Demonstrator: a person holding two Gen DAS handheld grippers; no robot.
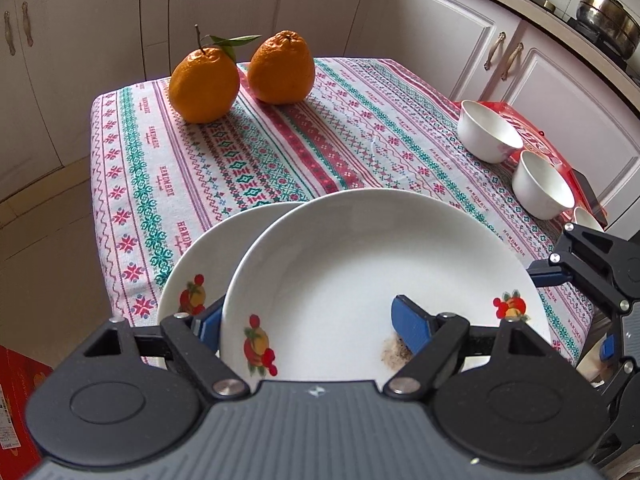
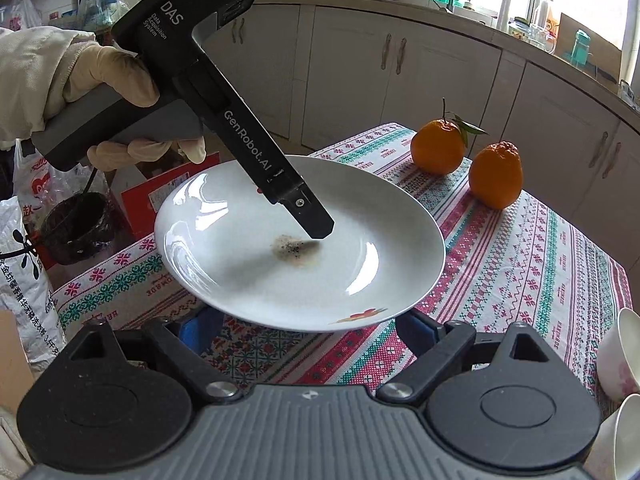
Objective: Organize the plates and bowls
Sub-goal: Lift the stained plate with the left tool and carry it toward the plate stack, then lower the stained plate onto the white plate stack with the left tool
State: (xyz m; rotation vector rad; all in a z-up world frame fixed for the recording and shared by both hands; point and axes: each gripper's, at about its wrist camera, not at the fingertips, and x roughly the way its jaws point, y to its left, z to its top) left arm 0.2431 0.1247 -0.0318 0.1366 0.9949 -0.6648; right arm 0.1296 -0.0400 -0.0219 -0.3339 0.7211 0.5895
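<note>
My left gripper (image 1: 312, 326) has a plate (image 1: 360, 272) by its near rim, one finger on top and one under. A second plate (image 1: 208, 256) sits on the table (image 1: 280, 152), just left of it and partly behind it. Two oranges (image 1: 204, 84) stand side by side at the far end. Two bowls (image 1: 488, 132) sit in a row on the right. My right gripper (image 2: 310, 328) is under the held plate's near edge.
</note>
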